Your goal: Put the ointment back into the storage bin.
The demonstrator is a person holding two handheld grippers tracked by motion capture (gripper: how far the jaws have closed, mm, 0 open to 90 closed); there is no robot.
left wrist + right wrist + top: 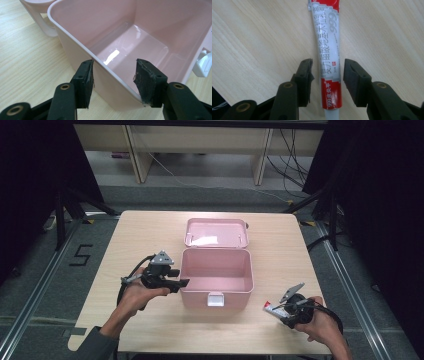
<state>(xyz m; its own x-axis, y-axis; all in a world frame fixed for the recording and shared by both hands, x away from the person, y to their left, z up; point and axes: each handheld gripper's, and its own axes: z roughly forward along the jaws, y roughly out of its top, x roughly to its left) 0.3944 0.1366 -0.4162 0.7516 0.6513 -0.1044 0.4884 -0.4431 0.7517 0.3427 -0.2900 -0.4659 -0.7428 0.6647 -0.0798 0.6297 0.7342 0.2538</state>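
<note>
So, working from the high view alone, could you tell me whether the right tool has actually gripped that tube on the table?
Observer: Not yet. In the right gripper view the right tool stands either side of the tube, with a gap showing at each pad.
Operator: Thank you. Which end of the tube points away from the tool?
Observer: The flat crimped end, which is red, points away.
Operator: And how does the left tool sit on the pink box?
Observer: The left tool straddles a side wall of the pink box, one jaw outside and one inside. I cannot tell whether it presses.
</note>
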